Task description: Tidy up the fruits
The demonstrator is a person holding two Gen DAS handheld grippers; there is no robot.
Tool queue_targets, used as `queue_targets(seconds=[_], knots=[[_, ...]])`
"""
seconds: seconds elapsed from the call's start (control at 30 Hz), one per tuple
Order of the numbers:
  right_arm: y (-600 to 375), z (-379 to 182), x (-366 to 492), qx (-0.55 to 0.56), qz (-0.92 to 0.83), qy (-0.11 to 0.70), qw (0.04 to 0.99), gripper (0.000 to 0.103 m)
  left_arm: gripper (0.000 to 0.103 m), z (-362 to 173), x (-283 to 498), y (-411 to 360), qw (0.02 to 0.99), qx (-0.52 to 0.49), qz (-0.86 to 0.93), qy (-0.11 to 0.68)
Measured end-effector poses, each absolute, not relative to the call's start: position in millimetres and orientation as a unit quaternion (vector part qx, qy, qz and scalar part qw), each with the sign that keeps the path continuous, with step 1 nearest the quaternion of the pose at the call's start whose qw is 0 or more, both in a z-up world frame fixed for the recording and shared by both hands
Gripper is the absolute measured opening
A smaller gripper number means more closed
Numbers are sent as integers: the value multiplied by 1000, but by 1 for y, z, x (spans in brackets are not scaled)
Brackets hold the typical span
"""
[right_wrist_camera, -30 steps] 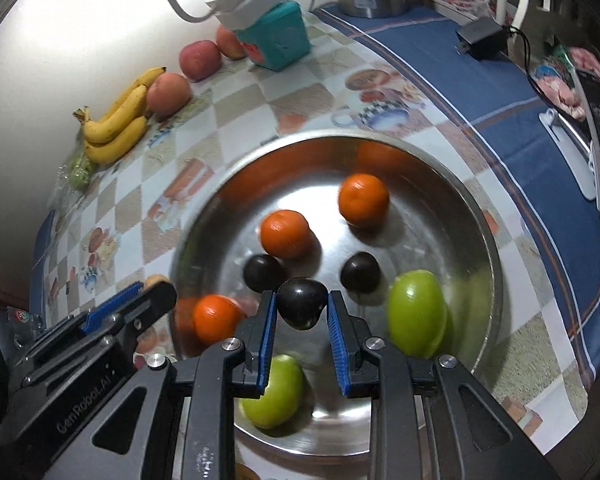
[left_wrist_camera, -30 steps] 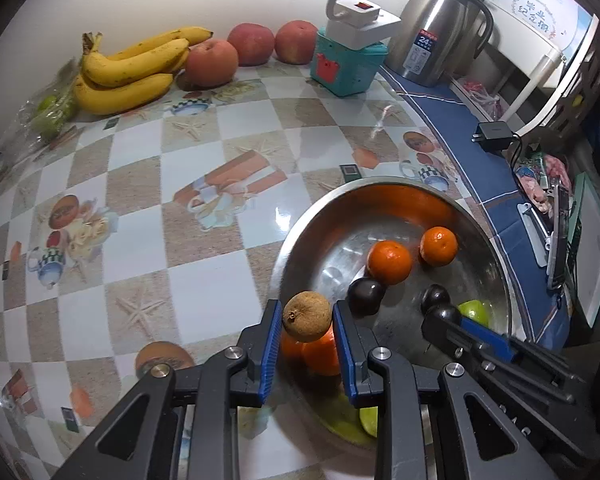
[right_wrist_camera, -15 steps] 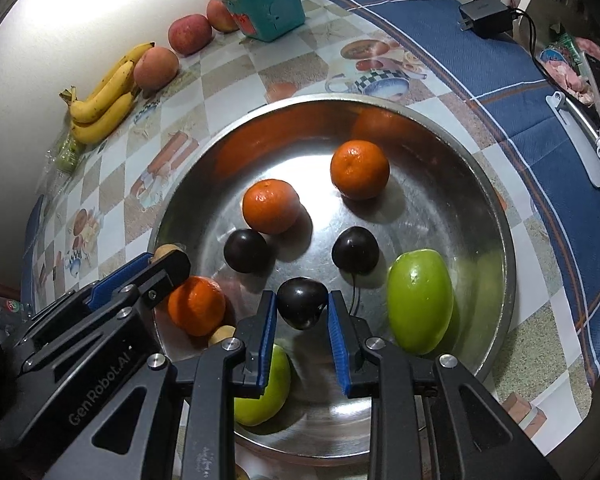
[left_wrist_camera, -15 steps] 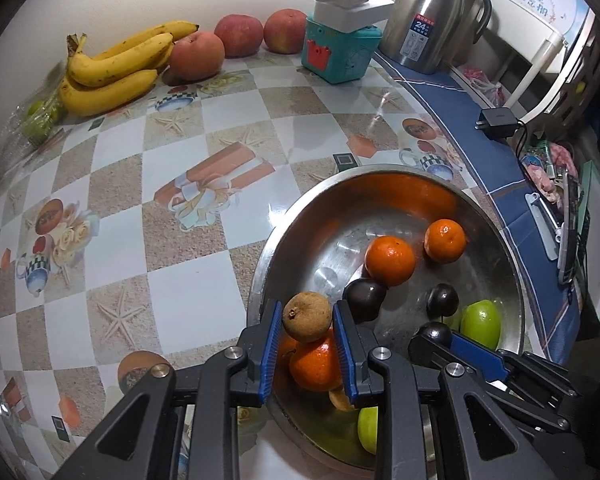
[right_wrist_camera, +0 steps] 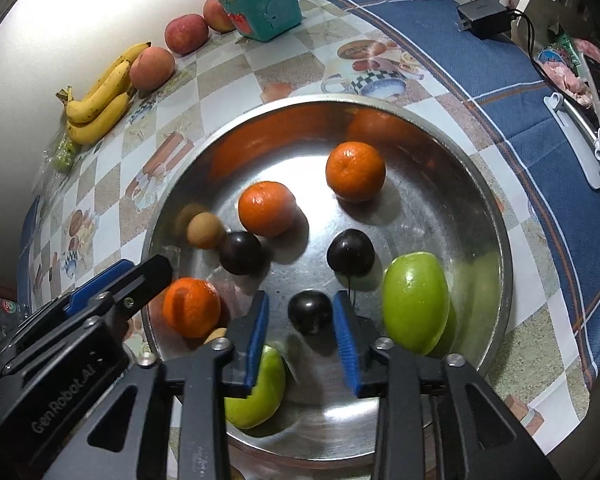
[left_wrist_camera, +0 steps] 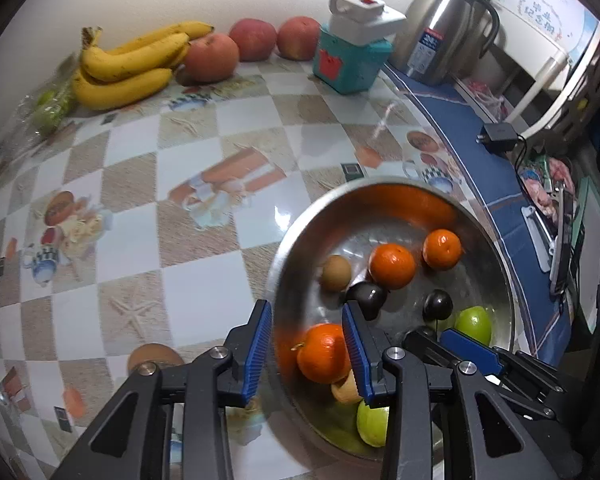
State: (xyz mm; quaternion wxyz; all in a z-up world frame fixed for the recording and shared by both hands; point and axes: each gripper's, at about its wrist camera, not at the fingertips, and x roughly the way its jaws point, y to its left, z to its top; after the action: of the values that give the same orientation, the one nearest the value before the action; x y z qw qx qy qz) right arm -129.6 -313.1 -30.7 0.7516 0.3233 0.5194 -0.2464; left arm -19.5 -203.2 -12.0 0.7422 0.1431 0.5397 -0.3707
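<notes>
The steel bowl (right_wrist_camera: 496, 216) holds oranges, dark plums, green fruits and a small brown fruit (left_wrist_camera: 335, 273), which lies loose by the bowl's left wall. My left gripper (left_wrist_camera: 308, 346) hangs over the bowl's near left rim with its jaws opening. No fruit touches its pads, and an orange (left_wrist_camera: 324, 354) lies in the bowl below the gap. My right gripper (right_wrist_camera: 301, 330) is over the bowl's near side, jaws opening too. A dark plum (right_wrist_camera: 310, 312) sits between its pads with a gap on each side.
Bananas (left_wrist_camera: 128, 64) and apples (left_wrist_camera: 212, 56) lie along the back wall beside a teal box (left_wrist_camera: 350, 64) and a steel kettle (left_wrist_camera: 444, 40). Another brown fruit (left_wrist_camera: 152, 356) rests on the checked tablecloth left of the bowl. A charger (right_wrist_camera: 484, 16) lies on the blue cloth.
Both grippers' jaws have spread apart. The brown fruit left the left gripper and now lies deeper in the bowl. The dark plum is free of the right gripper's pads.
</notes>
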Motion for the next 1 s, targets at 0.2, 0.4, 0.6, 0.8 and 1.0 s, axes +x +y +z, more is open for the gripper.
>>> queue_targets(seconds=[0.2, 0.4, 0.6, 0.8, 1.0], knots=[[-310, -23, -127, 304, -248, 512, 764, 52, 65, -7, -6, -184, 766, 149, -311, 543], [-305, -19, -124, 289, -240, 507, 776, 69, 84, -13, 14, -152, 781, 140, -244, 557], [-301, -18, -121, 279, -232, 507, 782, 80, 97, -20, 22, -129, 788, 143, -203, 563], [-295, -19, -118, 270, -228, 510, 785, 91, 100, -23, 20, -118, 792, 153, -189, 560], [-289, -16, -118, 263, -216, 500, 796, 92, 100, -21, 16, -112, 793, 156, -183, 559]])
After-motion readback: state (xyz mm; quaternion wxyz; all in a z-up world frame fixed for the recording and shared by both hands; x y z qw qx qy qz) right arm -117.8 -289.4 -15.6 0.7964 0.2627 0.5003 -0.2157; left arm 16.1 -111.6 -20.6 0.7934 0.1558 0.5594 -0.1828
